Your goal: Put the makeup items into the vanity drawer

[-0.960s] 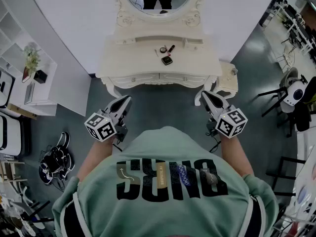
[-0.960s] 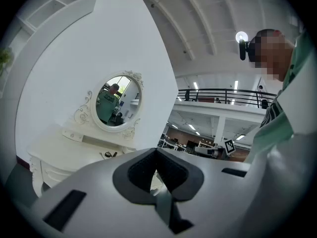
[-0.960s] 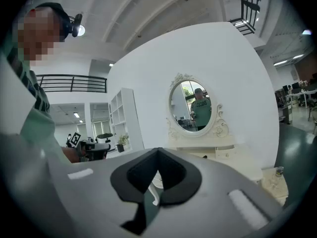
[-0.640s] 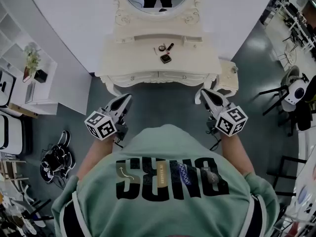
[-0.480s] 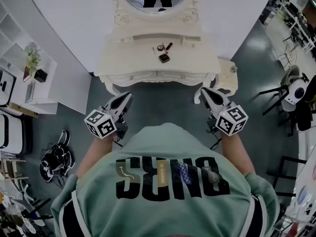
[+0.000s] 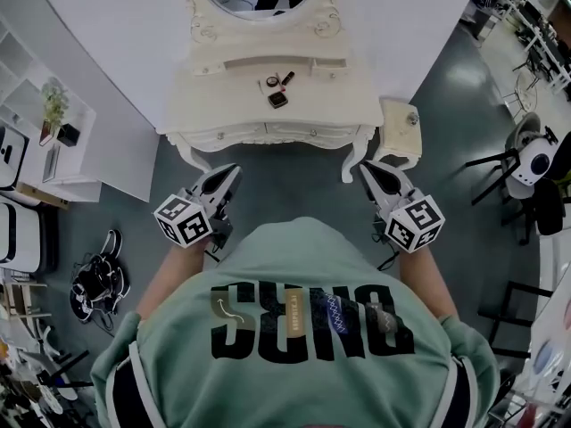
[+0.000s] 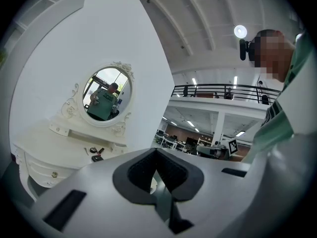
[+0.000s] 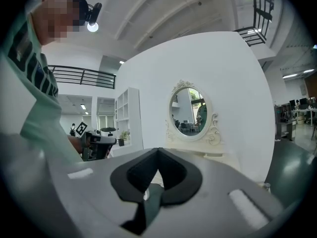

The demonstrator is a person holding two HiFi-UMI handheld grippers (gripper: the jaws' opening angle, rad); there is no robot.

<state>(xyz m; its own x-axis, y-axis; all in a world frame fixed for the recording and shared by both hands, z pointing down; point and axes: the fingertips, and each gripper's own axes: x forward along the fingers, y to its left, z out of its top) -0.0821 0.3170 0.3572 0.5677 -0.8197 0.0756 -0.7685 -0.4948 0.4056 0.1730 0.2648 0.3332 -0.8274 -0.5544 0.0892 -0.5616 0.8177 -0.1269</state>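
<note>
l tongs, r tongs shut, vanity now further left

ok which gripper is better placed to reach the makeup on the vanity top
Left, probably: the left gripper is nearer the makeup items than the right gripper, and its view shows them. Both are shut, empty.

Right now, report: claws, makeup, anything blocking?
Left claw, right claw both shut, empty. Makeup on vanity top, drawer closed. Nothing in the way.
</note>
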